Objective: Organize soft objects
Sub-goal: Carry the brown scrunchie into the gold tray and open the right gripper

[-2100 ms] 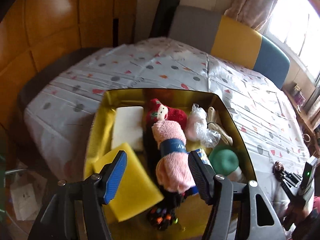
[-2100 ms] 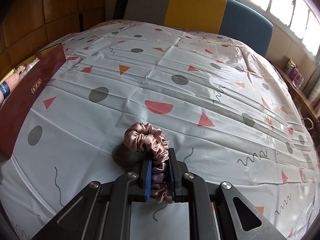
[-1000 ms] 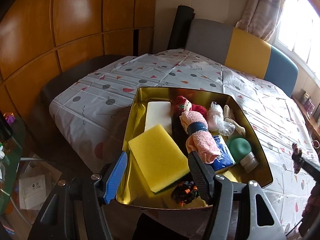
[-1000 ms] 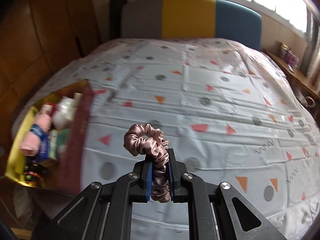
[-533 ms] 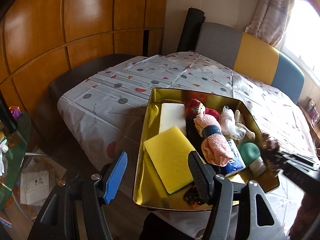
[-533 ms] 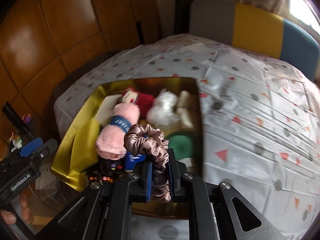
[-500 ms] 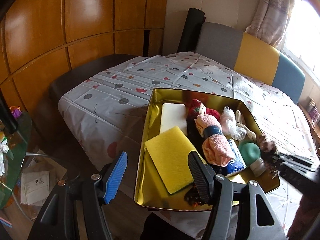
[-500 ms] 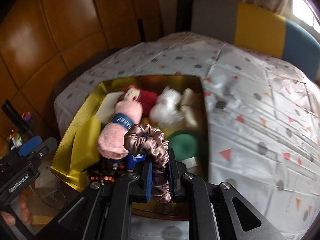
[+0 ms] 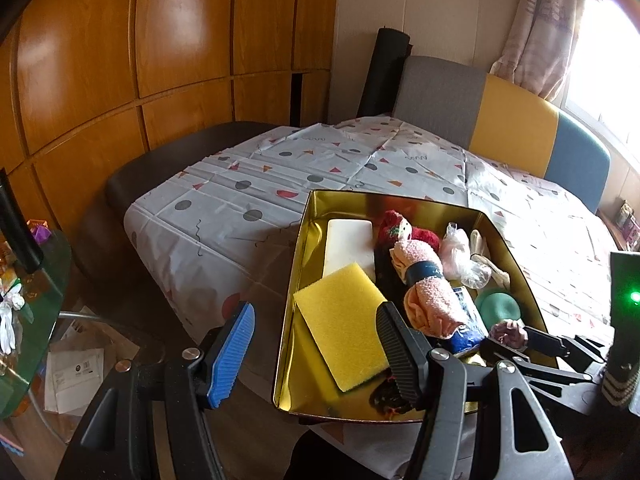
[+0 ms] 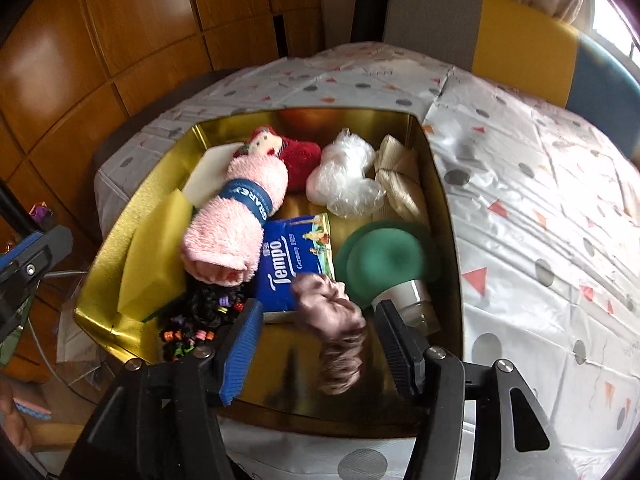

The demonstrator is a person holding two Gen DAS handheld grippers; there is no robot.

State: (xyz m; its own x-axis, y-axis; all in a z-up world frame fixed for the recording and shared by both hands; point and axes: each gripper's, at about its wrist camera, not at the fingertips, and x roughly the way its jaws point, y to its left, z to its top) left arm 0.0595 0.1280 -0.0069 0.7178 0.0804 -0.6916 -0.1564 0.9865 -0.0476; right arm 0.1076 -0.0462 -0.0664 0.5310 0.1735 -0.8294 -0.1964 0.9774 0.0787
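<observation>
Now the right gripper (image 10: pixel 318 346) hangs over the near end of the gold tin (image 10: pixel 442 184), its jaws spread wide. Between them, touching neither, a blurred pink scrunchie (image 10: pixel 336 332) lies over the tin's floor, just beside the blue tissue pack (image 10: pixel 296 258) and the green sponge (image 10: pixel 384 258). Farther into the tin sit a rolled pink towel (image 10: pixel 236 220), a yellow sponge (image 10: pixel 154 254) and a red doll (image 10: pixel 286 150). Outside the tin's near-left corner, the left gripper (image 9: pixel 316 346) is spread too, holding nothing.
</observation>
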